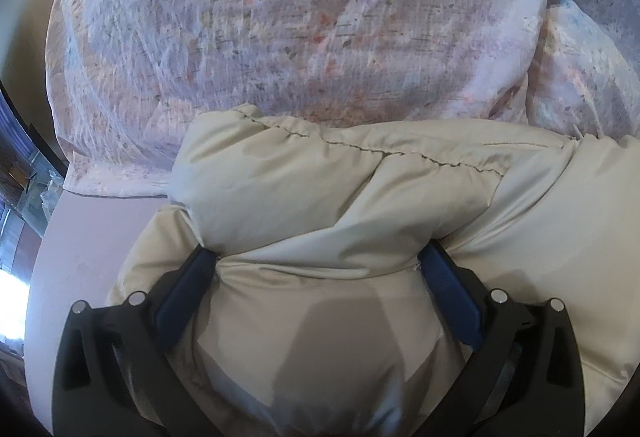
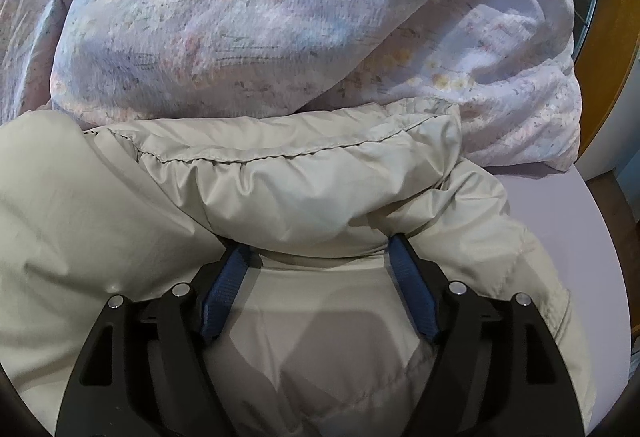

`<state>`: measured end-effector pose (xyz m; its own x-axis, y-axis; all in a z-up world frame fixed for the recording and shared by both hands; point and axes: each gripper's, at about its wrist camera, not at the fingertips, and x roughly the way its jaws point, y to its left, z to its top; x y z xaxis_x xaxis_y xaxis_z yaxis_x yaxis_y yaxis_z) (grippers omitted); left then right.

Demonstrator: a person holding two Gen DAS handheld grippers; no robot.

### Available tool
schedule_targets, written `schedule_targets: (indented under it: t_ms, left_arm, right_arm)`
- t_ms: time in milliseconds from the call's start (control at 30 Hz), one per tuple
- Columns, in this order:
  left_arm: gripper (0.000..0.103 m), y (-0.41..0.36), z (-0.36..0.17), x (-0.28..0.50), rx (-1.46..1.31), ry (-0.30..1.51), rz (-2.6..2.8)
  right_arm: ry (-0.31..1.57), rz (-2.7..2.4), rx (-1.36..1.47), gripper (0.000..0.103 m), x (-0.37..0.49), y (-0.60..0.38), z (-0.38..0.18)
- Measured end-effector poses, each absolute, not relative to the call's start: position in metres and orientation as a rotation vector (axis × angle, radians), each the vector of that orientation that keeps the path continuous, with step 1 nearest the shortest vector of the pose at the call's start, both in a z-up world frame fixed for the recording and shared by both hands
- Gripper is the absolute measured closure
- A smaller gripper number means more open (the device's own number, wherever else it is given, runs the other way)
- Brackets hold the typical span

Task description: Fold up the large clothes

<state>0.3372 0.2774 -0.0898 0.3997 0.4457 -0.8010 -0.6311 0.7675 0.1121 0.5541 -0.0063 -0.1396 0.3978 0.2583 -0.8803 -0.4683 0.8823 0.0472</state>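
A puffy cream jacket lies folded on the bed, its stitched hem seam running across the top of the fold. My left gripper points down onto it with its jaws spread wide. Its blue pads touch the jacket, which bulges up between them, and creases gather at both tips. In the right wrist view the same jacket fills the lower half. My right gripper stands open over it, with its blue fingertips tucked just under the overhanging puffy fold and smooth jacket cloth between them.
A crumpled floral duvet is heaped right behind the jacket. Plain lilac bed sheet shows left of the jacket and also on its right. Dark furniture stands at the far left, and a wooden frame at the far right.
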Motion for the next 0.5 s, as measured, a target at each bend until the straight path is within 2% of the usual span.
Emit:
schedule_targets:
  t_ms: [500]
  left_arm:
    - [0.002, 0.272, -0.12, 0.319, -0.241, 0.872, 0.682]
  right_arm:
    - [1.033, 0.46, -0.197, 0.027, 0.523, -0.028, -0.139]
